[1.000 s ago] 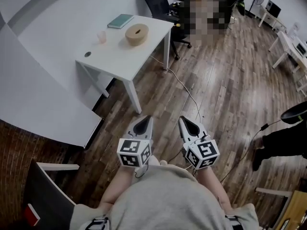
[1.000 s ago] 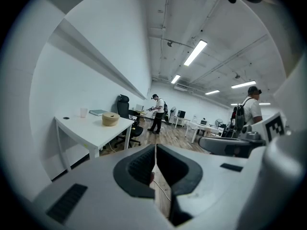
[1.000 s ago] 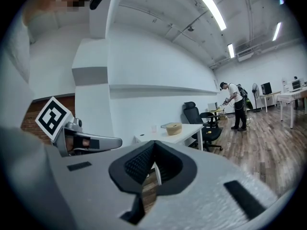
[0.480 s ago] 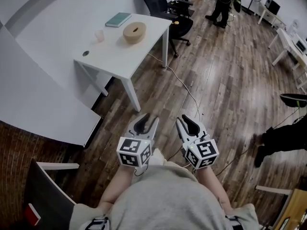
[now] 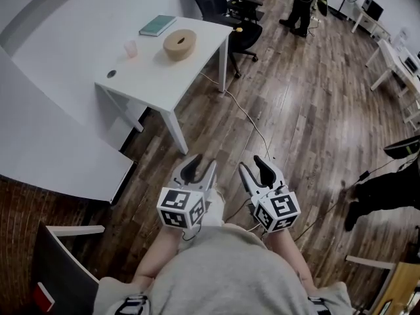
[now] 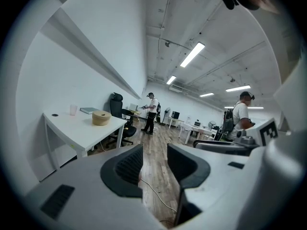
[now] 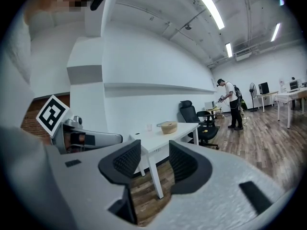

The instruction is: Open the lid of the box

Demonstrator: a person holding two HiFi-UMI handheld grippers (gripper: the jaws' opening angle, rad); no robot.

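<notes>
Right, the round tan box (image 5: 180, 44) sits toward the far end of the white table (image 5: 141, 84). Its lid looks to be on, a green book (image 5: 157, 25) lies just behind it, and a small cup (image 5: 130, 48) stands off to its left. Nothing is touching it. Both tools are well apart from it, out over the wooden floor (image 5: 295, 110) and tucked close to the person's body. I'd call that a carrying position for the walk up to the table.

Left tool (image 5: 197, 167): the jaws have just been opening and stand part-way apart, with nothing between them, only floor showing through the gap. Right tool (image 5: 253, 168): its jaws have just been opening too, wider than the left's, and they are empty as well.

Both tools point roughly level and ahead. The box lies ahead and off to the left of the pair, in sight in both gripper views. The parted jaws suggest they're being readied for the lid, but the approach has to come first.
</notes>
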